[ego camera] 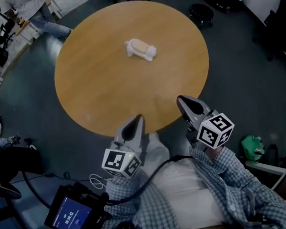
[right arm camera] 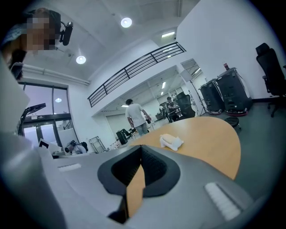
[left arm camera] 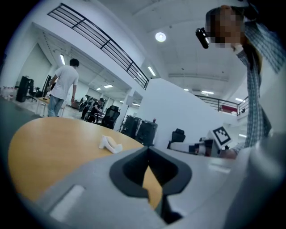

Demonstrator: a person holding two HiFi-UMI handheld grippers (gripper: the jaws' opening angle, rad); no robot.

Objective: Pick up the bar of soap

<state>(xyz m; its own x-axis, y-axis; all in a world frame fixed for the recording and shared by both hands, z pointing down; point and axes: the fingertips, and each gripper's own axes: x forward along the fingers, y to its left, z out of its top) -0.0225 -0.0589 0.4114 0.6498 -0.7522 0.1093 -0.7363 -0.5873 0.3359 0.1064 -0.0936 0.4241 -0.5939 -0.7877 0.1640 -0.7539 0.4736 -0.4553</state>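
Observation:
The bar of soap is a beige block in a white holder, lying on the far half of the round wooden table. It also shows small in the left gripper view as the soap and in the right gripper view as the soap. My left gripper hangs at the table's near edge, shut and holding nothing. To its right, my right gripper points over the near rim, also shut and holding nothing. Both are well short of the soap. Their jaw tips meet in the left gripper and right gripper views.
A person in a white shirt stands beyond the table at the far left. Dark chairs and black cases ring the far side. A screen device with cables hangs at my lower left; a green bag lies on the floor to the right.

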